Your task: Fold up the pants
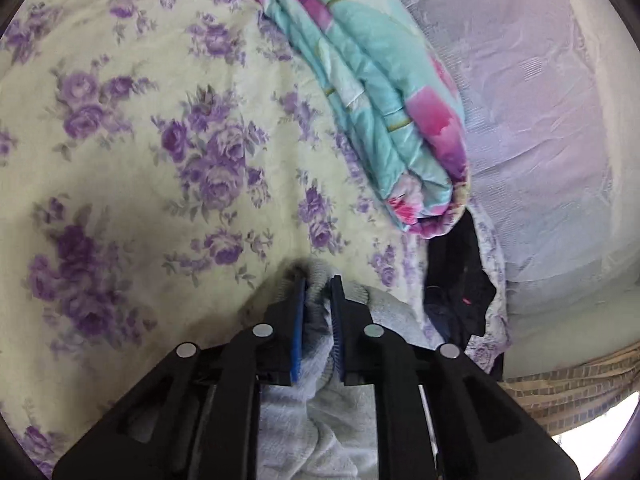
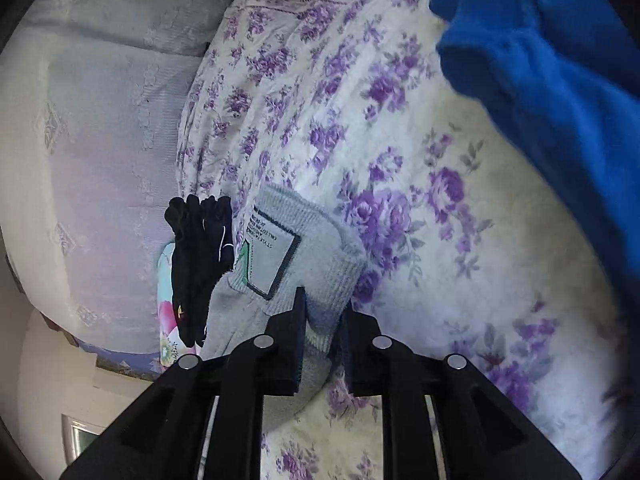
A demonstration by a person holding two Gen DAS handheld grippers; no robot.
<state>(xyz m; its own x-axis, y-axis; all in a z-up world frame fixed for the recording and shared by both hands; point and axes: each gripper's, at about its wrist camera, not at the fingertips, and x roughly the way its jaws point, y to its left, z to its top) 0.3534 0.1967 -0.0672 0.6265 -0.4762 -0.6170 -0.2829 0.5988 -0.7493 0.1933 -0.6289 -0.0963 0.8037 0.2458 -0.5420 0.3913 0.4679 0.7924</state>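
A bed under a cream sheet printed with purple roses fills both of my wrist views, with a pale lilac lace curtain hanging along its far edge. On the sheet lies a folded turquoise-and-pink quilt, and in the right wrist view a bright blue fleece garment spreads over the upper right corner. The grey pants sit near the curtain side of the bed, a printed label patch facing up on them, and both of my tools reach them. Just beside the pants, a small dark garment lies bunched at the sheet's edge, touching the grey cloth in the right wrist view. My left gripper has its jaws drawn narrow, pinching a ribbed fold of the pants between the 2 blue pads. My right gripper has its jaws set a little wider and closed on a thicker bunch of the same grey fabric.
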